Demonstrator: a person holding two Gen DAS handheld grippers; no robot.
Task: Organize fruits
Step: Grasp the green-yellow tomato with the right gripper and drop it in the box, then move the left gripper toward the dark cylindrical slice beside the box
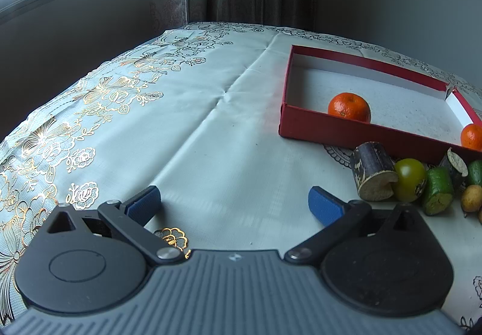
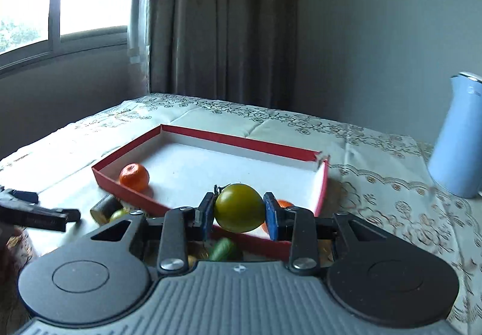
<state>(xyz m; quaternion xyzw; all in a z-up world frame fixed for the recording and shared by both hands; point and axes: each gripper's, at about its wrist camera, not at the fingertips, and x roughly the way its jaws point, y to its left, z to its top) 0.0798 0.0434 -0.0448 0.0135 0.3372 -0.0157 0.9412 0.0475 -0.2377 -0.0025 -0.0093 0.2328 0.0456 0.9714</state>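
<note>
The green tomato (image 2: 239, 208) is pinched across its middle between the blue pads (image 2: 272, 219) of the right gripper (image 2: 239, 213), a hold that suits a round, smooth fruit that could roll. It hangs clear of the desk (image 2: 376, 172), over the near wall of the red box (image 2: 180, 131), probably on its way in. Inside the box one orange (image 2: 134, 175) sits by the left end and a second (image 2: 284, 203) peeks out behind the right pad. Just outside the near wall lie the unsorted pieces, among them a cane stub (image 1: 372, 175). The right gripper tilts gently downward toward the box. The left gripper (image 1: 233, 204), left of the box, has its jaws wide and empty, angled down at bare cloth
</note>
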